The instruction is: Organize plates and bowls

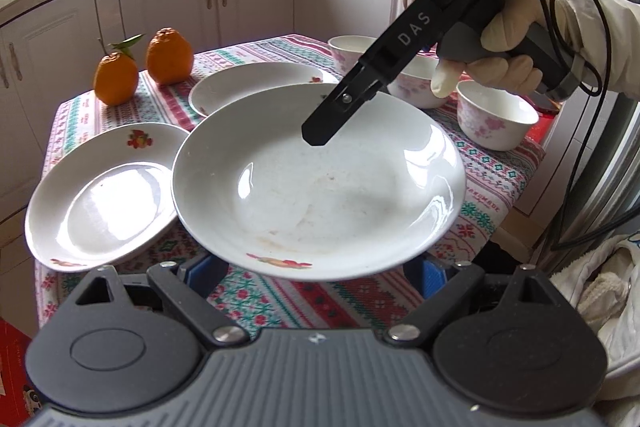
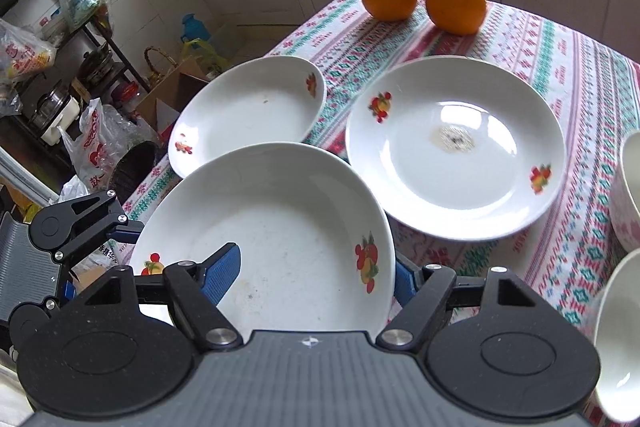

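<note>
Early going: nothing stacked. Lifted white fruit-print ceramic plate (image 1: 320, 183) pinched at its rim by right gripper (image 2: 316, 275); left gripper (image 1: 316, 267) spread wide beneath, grip unclear. Two matching plates (image 1: 100, 203) at nine and twelve o'clock, pink-blossom bowls (image 1: 496, 119) at two, unsorted.

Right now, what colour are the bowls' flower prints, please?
Pink, on white bowls; clearest in the left wrist view.

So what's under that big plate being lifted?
Under the big plate shows patterned tablecloth and the left gripper's blue pads; the cloth straight beneath its middle is hidden.
</note>
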### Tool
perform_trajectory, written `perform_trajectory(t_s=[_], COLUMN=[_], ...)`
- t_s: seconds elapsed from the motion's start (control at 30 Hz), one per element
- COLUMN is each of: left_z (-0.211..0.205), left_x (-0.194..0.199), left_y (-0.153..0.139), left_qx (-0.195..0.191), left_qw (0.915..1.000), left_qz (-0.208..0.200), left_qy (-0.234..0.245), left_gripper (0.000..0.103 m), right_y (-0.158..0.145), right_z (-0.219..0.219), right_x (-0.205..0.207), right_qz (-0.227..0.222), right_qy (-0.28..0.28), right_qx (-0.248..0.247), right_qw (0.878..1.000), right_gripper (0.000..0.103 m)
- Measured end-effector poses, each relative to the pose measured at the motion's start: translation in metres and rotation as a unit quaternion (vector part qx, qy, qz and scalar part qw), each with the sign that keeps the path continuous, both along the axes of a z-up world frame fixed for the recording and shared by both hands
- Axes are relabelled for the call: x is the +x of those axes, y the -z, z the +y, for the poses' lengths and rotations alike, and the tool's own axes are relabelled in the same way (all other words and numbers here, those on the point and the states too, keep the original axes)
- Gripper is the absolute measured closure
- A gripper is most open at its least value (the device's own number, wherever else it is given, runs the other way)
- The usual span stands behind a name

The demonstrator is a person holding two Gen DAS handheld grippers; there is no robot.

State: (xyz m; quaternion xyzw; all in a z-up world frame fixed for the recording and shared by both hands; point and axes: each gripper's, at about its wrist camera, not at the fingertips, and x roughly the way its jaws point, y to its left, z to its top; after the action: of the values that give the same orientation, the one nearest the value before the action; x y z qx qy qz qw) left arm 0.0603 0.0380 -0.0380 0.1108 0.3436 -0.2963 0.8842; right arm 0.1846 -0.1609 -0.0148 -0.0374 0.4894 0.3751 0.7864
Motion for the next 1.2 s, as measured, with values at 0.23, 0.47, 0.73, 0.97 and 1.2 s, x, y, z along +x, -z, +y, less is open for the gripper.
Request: perform_trajectory(t_s=[0.23,0.47,0.73,0.97,1.2], left_z=[0.023,0.047,0.072,0.084,0.091], left_x=[0.005,0.016,0.033,0.047,0.053], left_y=[-0.004,-0.009,-0.007,-0.002,-0.001], left_qx=[0.003,0.007,0.012,0.011,0.009], left_qw=[0.9995,0.9980,0.9960,0.9944,0.9935], left_qz=[-0.003,-0.005,-0.001,0.008,0.009], left_qy=[-0.031,-0.062,-0.089,-0.104,-0.113], left_gripper=[0.009,0.009,0.009,0.009,0.009], right_y=[-0.005,-0.007,-0.003,0.004,0.009], right_z=[0.032,0.066,0.100,0.119,0.128], right_x=[0.015,0.034,0.059,0.075,0.084], right_qz=[-0.008,-0.014,-0.013,-0.010,-0.008], right_qy=[-0.031,-0.058,-0.077,-0.084,-0.087], right_qx=[0.001,0.004,0.010,0.011,0.009], right_qw=[0.999,0.998,0.997,0.996,0.996], right_gripper=[0.022,0.022,0.022,0.022,0.022])
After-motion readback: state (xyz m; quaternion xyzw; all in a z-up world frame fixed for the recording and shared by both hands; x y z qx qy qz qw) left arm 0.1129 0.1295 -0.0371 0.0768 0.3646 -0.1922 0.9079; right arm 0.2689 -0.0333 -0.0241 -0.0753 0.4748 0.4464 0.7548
